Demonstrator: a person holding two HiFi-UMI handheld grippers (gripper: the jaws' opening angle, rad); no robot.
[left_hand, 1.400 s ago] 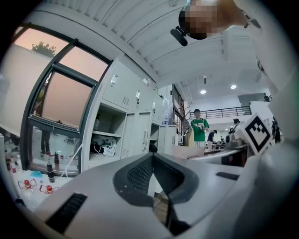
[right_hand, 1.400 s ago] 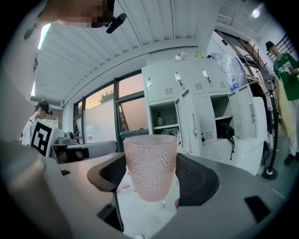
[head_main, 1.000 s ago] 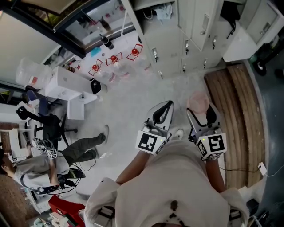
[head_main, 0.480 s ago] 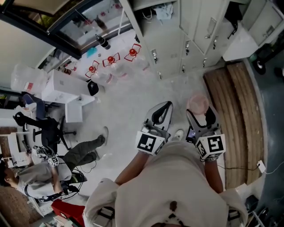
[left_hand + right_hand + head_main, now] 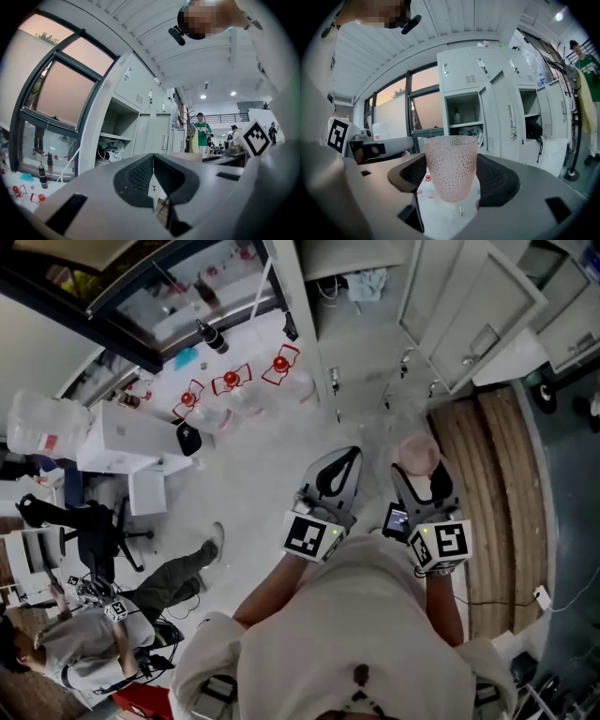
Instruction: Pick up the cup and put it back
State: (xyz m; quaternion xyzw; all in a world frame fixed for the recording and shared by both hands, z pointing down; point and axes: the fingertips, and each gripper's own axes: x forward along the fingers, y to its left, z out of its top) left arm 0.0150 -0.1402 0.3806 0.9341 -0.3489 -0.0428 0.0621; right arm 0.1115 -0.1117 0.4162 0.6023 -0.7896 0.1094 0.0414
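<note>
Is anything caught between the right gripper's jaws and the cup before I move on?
Nothing visible. The pink dimpled translucent cup stands upright directly between the two dark pads of the right gripper, and no other object is wedged in on either side.

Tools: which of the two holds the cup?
The right tool: its jaws grip the pink cup; the left tool is shut on nothing.

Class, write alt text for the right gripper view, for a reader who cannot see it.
A pink, dimpled, translucent cup stands upright, clamped between the two dark jaws of the right gripper. Behind it are grey lockers, some open, and a window showing a dusky sky.
</note>
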